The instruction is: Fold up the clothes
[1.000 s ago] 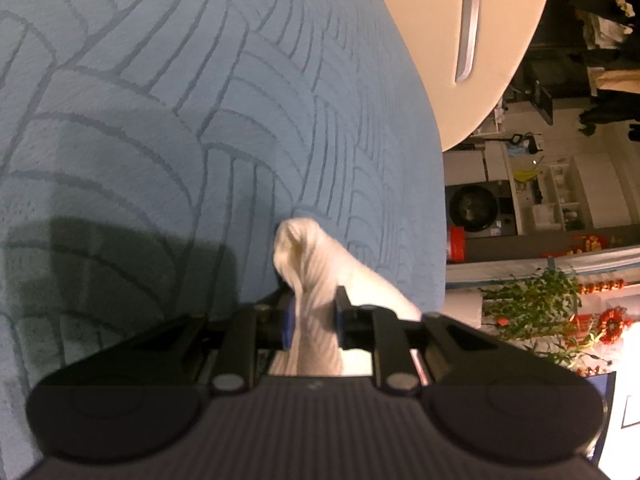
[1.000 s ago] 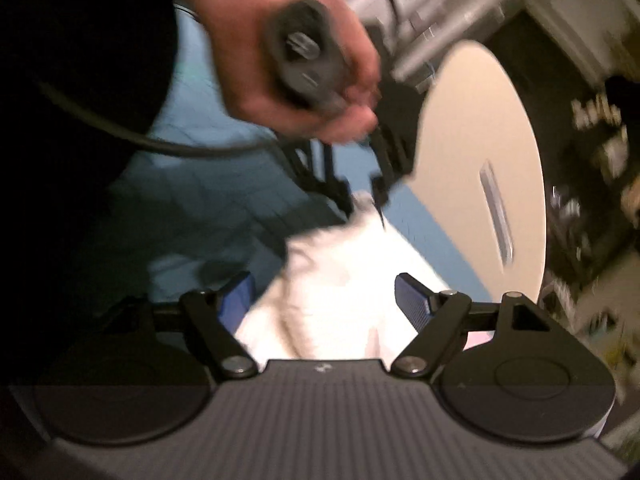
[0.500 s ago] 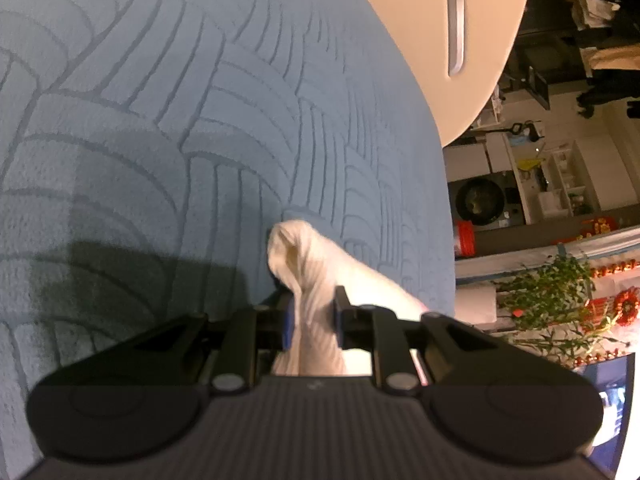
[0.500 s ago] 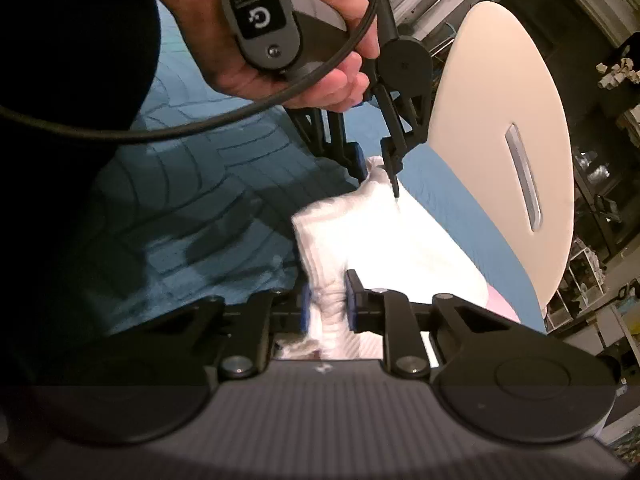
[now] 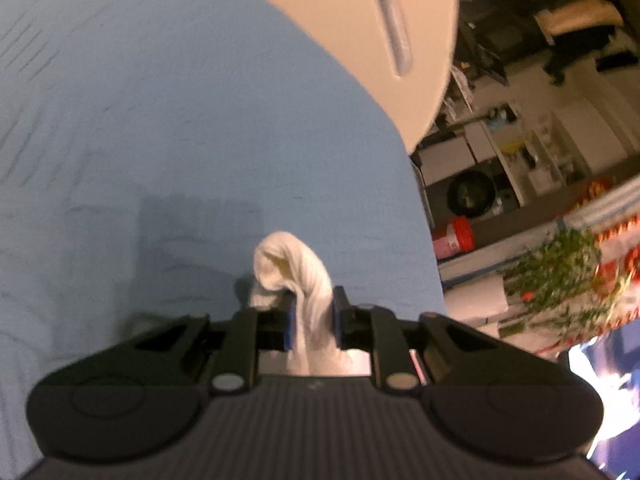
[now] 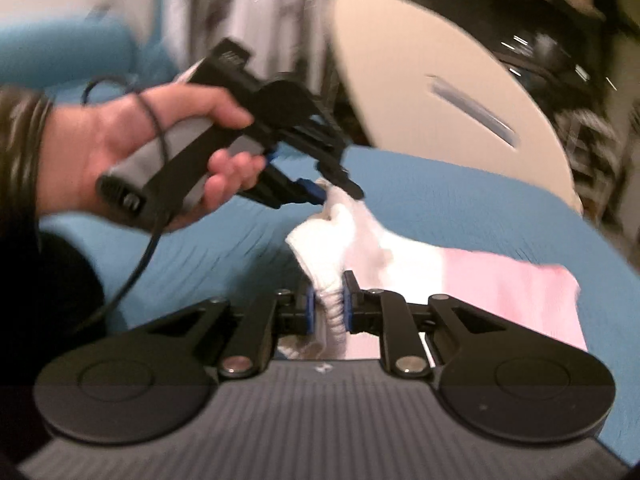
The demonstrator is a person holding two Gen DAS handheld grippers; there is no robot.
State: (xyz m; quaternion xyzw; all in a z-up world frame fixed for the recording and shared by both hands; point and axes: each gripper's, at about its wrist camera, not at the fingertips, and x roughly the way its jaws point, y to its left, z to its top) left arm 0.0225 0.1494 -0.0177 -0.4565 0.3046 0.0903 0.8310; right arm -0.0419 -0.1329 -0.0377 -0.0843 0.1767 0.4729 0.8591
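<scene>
On the blue bed [image 6: 460, 200], a white-and-pink cloth [image 6: 400, 256] is partly lifted off the quilted cover, and both grippers are clenched on it. Left gripper [image 5: 313, 322]: the blue pads grasp a bunched white fold of the cloth [image 5: 304, 276], which rises between the jaws and curls over to the left above the cover [image 5: 200, 140]. In the right wrist view the same left gripper [image 6: 340, 192] is seen from outside, held by the person's left hand [image 6: 132, 152] around its grey-and-black handle; a black cable runs down from the handle, and a dark sleeve covers the wrist. Its fingertips pinch the upper white corner of the cloth. Right gripper [image 6: 328, 304]: the jaws stand close together and grasp a ribbed white edge of the cloth, which fills the gap between the blue pads. From that edge the white part extends up toward the left gripper; the pink part [image 6: 500, 292] lies to the right, resting on the bed cover. A shadow of the left gripper falls on the cover in front of it. Beyond the bed stands a cream rounded panel [image 5: 360, 40] with a long slot. Background at right in the left wrist view: shelving, a red-lidded container [image 5: 454, 238] and a green plant [image 5: 560, 268], all blurred. Both views show motion blur, so fine detail of the cloth's weave cannot be told.
</scene>
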